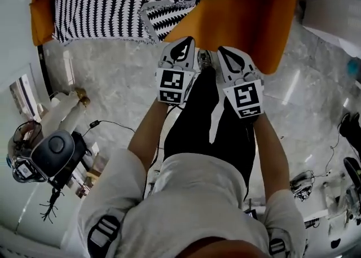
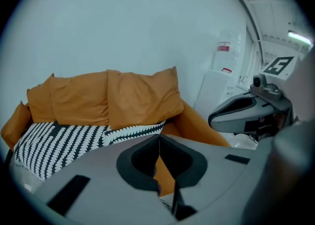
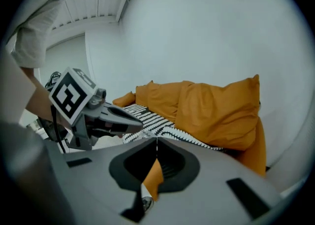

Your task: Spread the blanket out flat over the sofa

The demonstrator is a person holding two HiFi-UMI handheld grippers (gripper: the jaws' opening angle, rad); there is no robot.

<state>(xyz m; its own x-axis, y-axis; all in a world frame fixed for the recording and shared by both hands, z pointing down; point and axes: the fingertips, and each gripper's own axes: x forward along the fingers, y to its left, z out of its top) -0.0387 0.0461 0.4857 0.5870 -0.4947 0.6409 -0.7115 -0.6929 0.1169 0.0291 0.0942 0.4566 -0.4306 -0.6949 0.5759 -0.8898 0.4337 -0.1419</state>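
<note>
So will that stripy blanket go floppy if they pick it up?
Probably floppy: the blanket lies rumpled on the sofa with one corner folded over. It looks thin, so it is likely light to lift.

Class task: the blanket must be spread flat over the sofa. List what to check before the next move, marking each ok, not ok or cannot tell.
1. Left tool empty: ok, jaws shut on nothing.
2. Right tool empty: ok, jaws shut on nothing.
3. Tools open for a grab: not ok, both are shut.
4. Tools at the blanket: not ok, both are short of it.
5. Blanket flat over the sofa: not ok. In the head view it covers only the seat's left part, with one corner folded over.
6. Far edge free of the cushions: cannot tell.
</note>
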